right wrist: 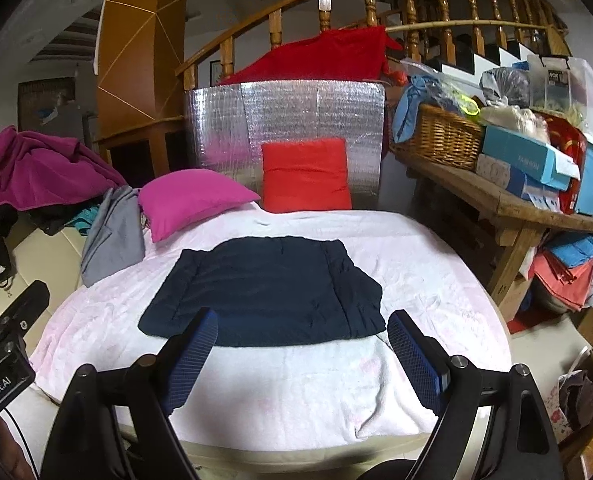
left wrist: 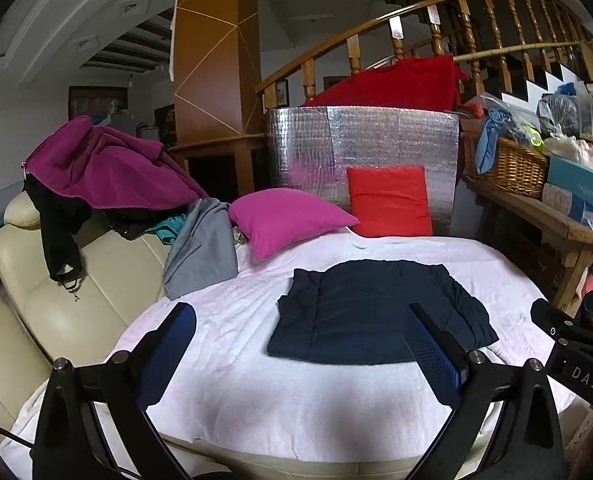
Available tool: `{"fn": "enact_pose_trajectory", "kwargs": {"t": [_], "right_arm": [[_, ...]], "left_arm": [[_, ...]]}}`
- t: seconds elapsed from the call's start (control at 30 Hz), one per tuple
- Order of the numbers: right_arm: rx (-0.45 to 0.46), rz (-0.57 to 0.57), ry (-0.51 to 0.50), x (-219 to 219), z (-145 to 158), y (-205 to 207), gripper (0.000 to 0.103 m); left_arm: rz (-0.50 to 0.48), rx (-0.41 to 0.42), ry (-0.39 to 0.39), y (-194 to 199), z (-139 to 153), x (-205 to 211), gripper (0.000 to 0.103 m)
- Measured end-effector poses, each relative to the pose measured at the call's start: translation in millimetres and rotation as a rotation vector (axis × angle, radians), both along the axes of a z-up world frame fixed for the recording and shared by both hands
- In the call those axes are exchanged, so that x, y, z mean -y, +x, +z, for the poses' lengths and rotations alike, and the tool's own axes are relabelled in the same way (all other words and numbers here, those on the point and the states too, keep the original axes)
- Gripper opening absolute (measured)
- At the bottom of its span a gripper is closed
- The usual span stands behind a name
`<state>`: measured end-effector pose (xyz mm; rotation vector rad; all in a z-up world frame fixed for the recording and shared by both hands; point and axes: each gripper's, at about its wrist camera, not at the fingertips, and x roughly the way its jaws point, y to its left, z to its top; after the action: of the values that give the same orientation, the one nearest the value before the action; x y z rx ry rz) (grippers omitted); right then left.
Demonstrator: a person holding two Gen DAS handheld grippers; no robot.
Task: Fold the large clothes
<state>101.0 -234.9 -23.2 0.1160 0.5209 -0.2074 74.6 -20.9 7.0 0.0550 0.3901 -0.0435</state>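
A dark navy garment (left wrist: 380, 312) lies folded into a flat rectangle on the pale pink blanket (left wrist: 296, 400); it also shows in the right wrist view (right wrist: 268, 292). My left gripper (left wrist: 300, 320) is open and empty, held above the blanket in front of the garment's near edge. My right gripper (right wrist: 302, 324) is open and empty, its fingertips just short of the garment's near edge. The right gripper's body shows at the left wrist view's right edge (left wrist: 572, 356).
A magenta pillow (left wrist: 288, 218) and a red cushion (left wrist: 390, 200) lie behind the garment against a silver foil panel (left wrist: 360, 140). A heap of clothes (left wrist: 108, 168) covers the cream sofa (left wrist: 56, 312). A cluttered wooden bench (right wrist: 496, 200) with a wicker basket (right wrist: 436, 140) stands at right.
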Motion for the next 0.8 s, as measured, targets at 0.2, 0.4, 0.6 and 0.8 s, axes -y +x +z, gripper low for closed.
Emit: {"fn": "enact_pose_trajectory", "kwargs": {"t": [0.2,0.4,0.6,0.8], "right_arm": [[0.004,0.012,-0.015,-16.9,6.3,-8.8,0.089],[0.009,0.026,-0.028,-25.7,11.9,-11.0,0.089],[-0.007,0.031,-0.033,-21.4,9.5,1.4,0.089],[-0.033,0.039,-0.013,-8.2,0.3,24.4,0.089]], "left_arm": [[0.008,0.003,-0.014,-7.1,4.6,-11.2,0.102],[0.008,0.011,-0.01,-8.7,9.3,-14.0,0.102],[0.01,-0.012,-0.016,1.6,8.7,-12.3,0.102],[0.012,-0.037,0.005,22.9,5.4,-4.0,0.102]]}}
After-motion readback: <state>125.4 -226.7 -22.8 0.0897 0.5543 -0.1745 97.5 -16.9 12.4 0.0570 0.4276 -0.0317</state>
